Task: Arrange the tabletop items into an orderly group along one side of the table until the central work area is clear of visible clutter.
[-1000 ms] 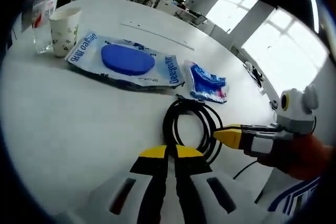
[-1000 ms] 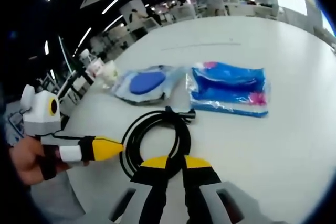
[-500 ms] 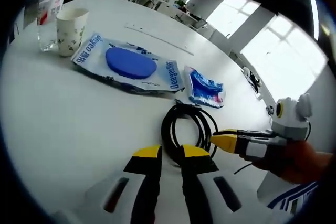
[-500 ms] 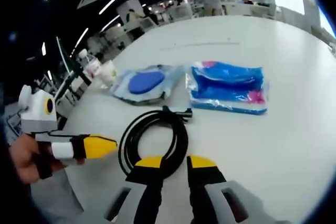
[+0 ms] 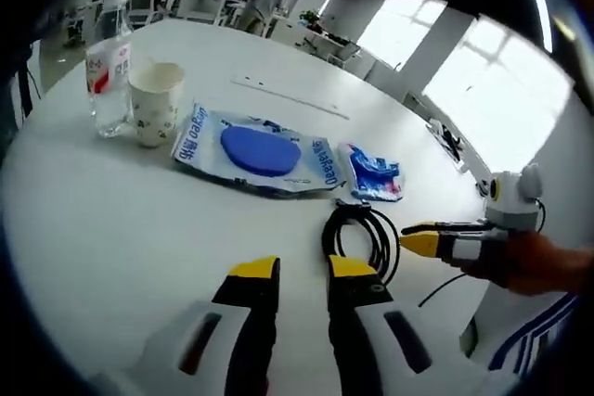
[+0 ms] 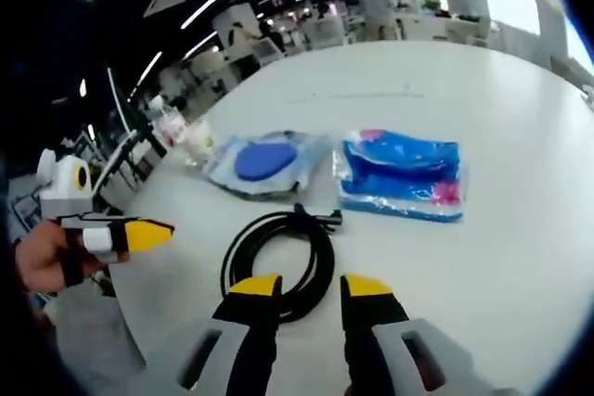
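A coiled black cable point(image 5: 328, 236) lies flat on the white table point(image 5: 111, 220), just beyond my left gripper point(image 5: 303, 271), which is open with nothing between its yellow-tipped jaws. My right gripper point(image 5: 418, 241) comes in from the right, held by a hand, its tip beside the coil. In the right gripper view the same cable point(image 6: 321, 261) lies just ahead of my right gripper point(image 6: 311, 287), open and empty, and my left gripper point(image 6: 153, 231) hangs at the left. Behind the coil lie a clear packet with a blue disc point(image 5: 260, 150) and a smaller blue packet point(image 5: 374, 173).
A paper cup point(image 5: 155, 113) and a water bottle point(image 5: 109, 81) stand at the far left next to the disc packet. The blue packet point(image 6: 401, 173) and the disc packet point(image 6: 264, 159) lie side by side. Desks and people are far behind the table.
Both grippers have gone from shut to open and drawn back a little from the cable. The coil stays flat on the table.
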Motion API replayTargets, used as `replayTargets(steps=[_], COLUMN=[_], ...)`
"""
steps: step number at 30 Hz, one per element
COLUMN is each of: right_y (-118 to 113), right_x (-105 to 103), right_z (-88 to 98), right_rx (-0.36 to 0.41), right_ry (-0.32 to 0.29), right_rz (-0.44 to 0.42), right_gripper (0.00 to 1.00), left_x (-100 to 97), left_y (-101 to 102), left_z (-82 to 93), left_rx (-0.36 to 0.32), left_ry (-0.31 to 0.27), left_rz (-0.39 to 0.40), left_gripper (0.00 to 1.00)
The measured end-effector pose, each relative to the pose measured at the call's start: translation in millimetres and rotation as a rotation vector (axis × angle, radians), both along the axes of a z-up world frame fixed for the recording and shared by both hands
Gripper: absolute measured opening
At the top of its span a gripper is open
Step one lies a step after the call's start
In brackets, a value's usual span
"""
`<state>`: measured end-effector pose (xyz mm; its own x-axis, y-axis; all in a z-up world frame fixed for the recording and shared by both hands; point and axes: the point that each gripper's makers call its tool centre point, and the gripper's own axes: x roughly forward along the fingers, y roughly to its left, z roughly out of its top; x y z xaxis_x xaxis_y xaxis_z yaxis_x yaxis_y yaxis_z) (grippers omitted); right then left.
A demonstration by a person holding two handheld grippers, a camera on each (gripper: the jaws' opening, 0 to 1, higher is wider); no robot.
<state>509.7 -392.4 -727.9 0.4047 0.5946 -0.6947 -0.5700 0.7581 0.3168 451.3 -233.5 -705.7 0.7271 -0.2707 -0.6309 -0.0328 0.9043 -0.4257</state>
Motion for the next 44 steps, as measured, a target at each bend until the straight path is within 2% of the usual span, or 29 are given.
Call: replayTargets(steps=[4,6,9,12,14,17,22,25,27,31,35,44], right_y=[-6.5,-15.6,-32.3,-45.6,-51.7,-59.2,-64.2,-61.7,-59.2,-54.4,-51.2,-51.0], right_x=[0.3,3.9,4.6,3.6,-3.1,-15.3,-37.4,-51.6,-60.0,-74.1,-81.7,-86.2], right_z=[8.9,14.7,28.7,40.9,53.5,68.5,88.1,92.5,92.4,94.8,96.3,101.6], right_rx=[-0.011,-0.043,-0.058,-0.063,-0.071,-0.053,-0.031,-0.015,-0.01,-0.002,0.005,0.011], right_ry=[-0.033,-0.084,-0.129,-0.165,-0.212,-0.239,-0.275,-0.28,-0.277,-0.274,-0.272,-0.276], right_rz=[0.019,0.04,0.048,0.039,0.059,0.058,0.065,0.075,0.078,0.076,0.071,0.057], right_gripper=[0.26,0.27,0.29,0.3,0.31,0.37,0.45,0.49,0.51,0.55,0.56,0.57], left_x=[-10.1,-14.4,-23.4,-34.9,-42.2,-54.2,-74.1,-84.9,-91.7,-102.2,-111.8,-127.2], left_y=[28.9,47.2,76.6,97.5,108.3,129.0,160.0,174.1,180.5,186.5,185.9,176.1], left_z=[10.0,17.5,28.8,34.0,38.1,50.3,84.9,100.1,112.5,126.4,132.2,121.1], left_rx=[0.019,0.032,0.048,0.063,0.069,0.101,0.188,0.228,0.247,0.31,0.301,0.29], left_ry=[-0.023,-0.048,-0.082,-0.095,-0.104,-0.134,-0.216,-0.242,-0.269,-0.3,-0.313,-0.3], left_rz=[0.025,0.049,0.087,0.101,0.107,0.116,0.109,0.111,0.11,0.07,0.064,0.049], left_gripper=[0.19,0.21,0.23,0.24,0.27,0.32,0.4,0.44,0.47,0.51,0.55,0.57])
